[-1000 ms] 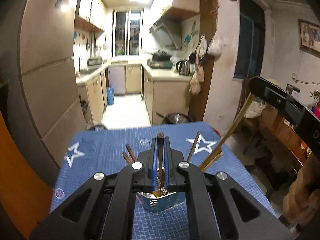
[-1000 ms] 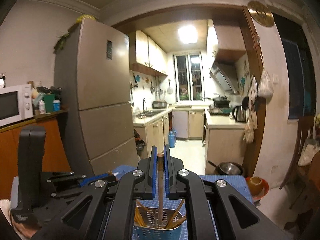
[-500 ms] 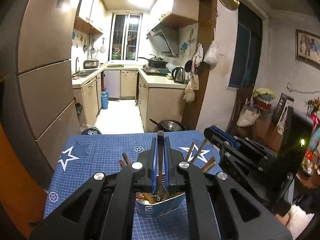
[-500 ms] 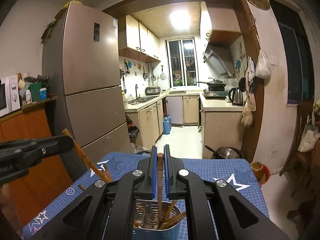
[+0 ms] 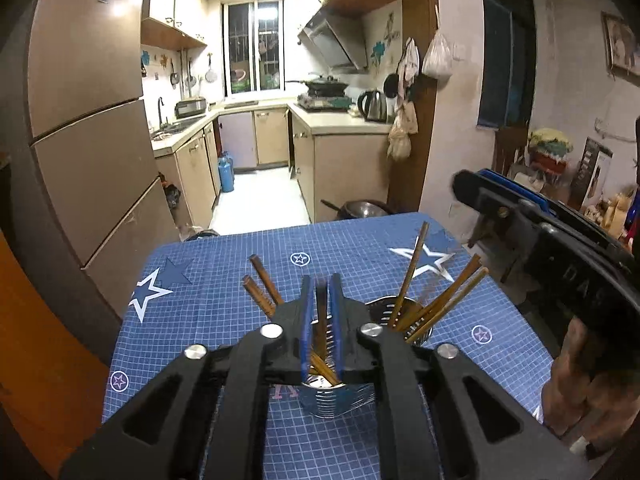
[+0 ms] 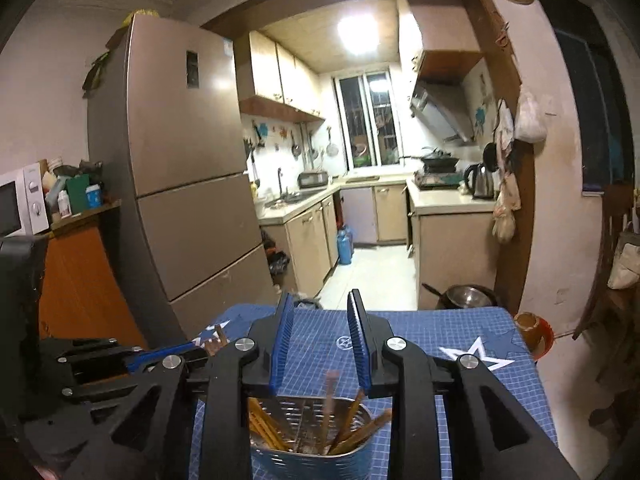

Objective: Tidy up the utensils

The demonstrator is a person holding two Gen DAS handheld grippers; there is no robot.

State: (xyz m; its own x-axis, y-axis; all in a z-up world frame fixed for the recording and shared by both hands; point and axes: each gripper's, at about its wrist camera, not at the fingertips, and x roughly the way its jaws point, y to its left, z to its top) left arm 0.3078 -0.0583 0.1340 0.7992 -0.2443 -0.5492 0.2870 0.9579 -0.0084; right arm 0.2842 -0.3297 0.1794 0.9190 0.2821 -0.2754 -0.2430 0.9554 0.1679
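Metal holder point(image 6: 308, 444) full of chopsticks point(image 5: 448, 300) on the blue-matted table point(image 5: 360, 256), left gripper point(image 5: 321, 312) fingers clamped on one chopstick point(image 5: 321, 304) above it, right gripper point(image 6: 320, 344) fingers spread apart, gripping nothing.

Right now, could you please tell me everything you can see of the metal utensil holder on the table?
The utensil holder is a shiny, ribbed metal cup with slotted walls, standing upright on the blue grid mat. Brown wooden chopsticks lean out of it at different angles. The right gripper hangs open just above its rim; the left gripper is shut on one chopstick above it.
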